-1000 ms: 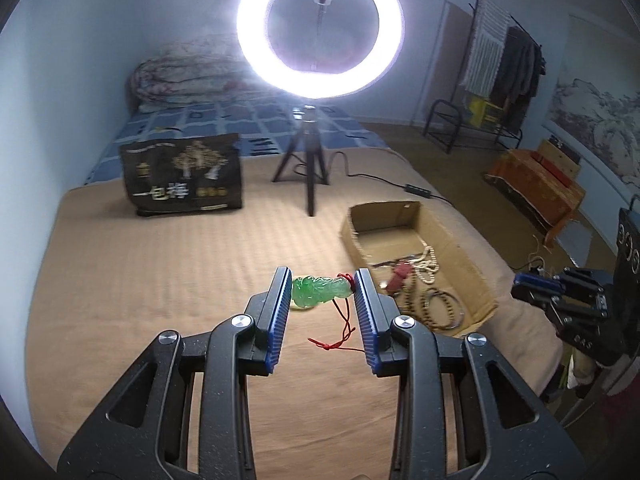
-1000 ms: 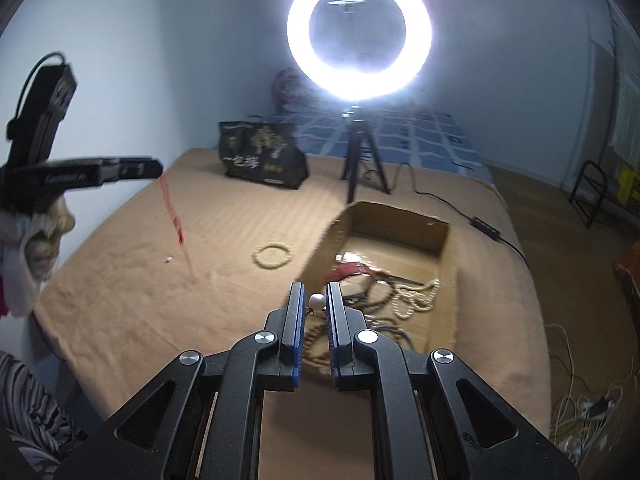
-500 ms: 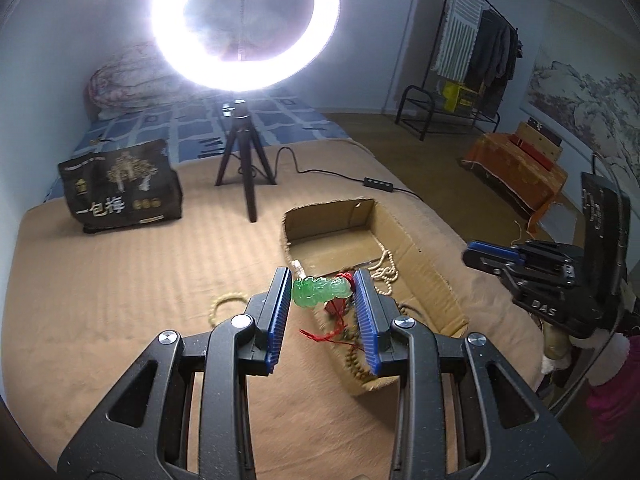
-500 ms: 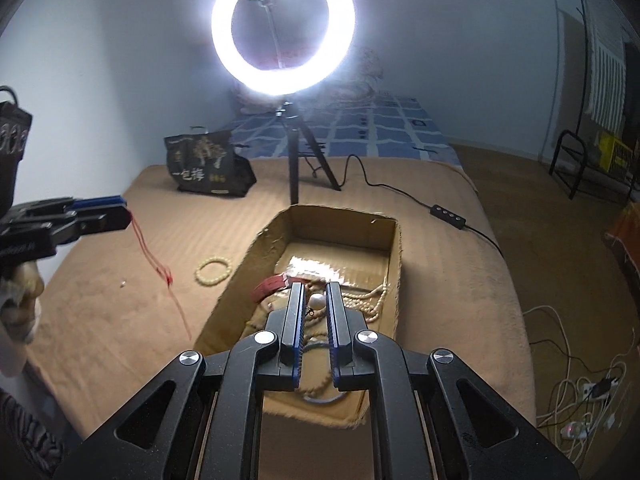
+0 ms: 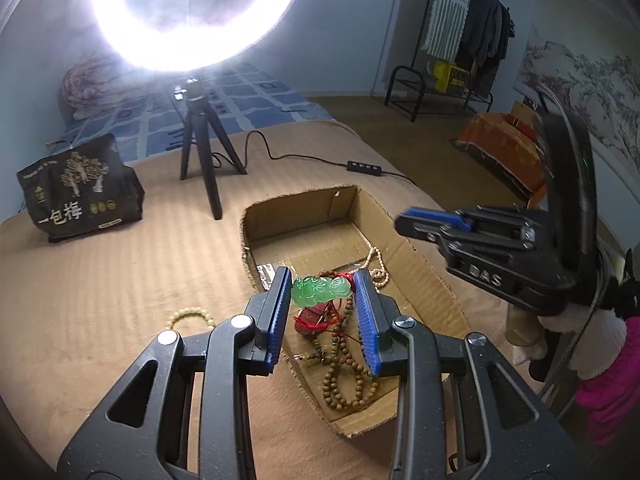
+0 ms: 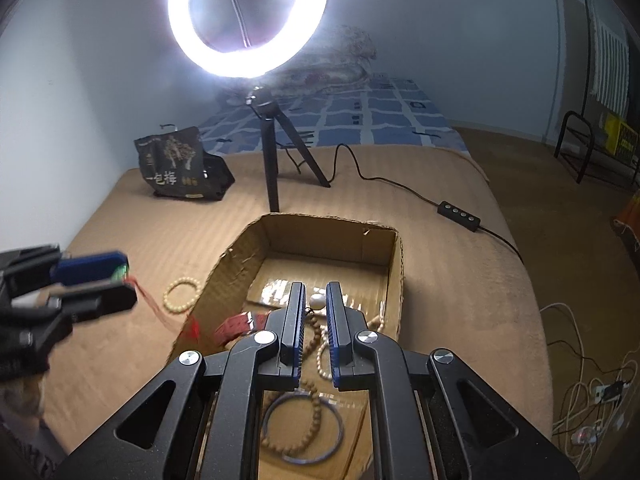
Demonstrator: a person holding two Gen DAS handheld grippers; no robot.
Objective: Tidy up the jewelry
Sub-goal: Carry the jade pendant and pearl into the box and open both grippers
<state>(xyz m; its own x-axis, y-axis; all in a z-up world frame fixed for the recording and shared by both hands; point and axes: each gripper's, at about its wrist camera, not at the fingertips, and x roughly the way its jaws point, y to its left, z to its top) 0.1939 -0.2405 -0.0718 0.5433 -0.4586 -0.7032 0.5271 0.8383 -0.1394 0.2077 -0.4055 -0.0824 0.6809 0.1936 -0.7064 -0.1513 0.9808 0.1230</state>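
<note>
My left gripper is shut on a green jade pendant, whose red cord trails down into the near end of a cardboard box. My right gripper is shut on a white pearl, held over the middle of the same box. Brown bead strands, a red piece and a blue bangle lie inside. A pale bead bracelet rests on the tan blanket to the left of the box. Each gripper shows in the other's view: the right, the left.
A ring light on a black tripod stands behind the box, its cable and controller running right. A black bag sits at the back left. The bed's edge falls away on the right toward cables on the floor.
Both grippers have moved forward and down to the box, still gripping the pendant and the pearl. The pendant, earlier over the bare blanket, now hangs over the box's near end.
</note>
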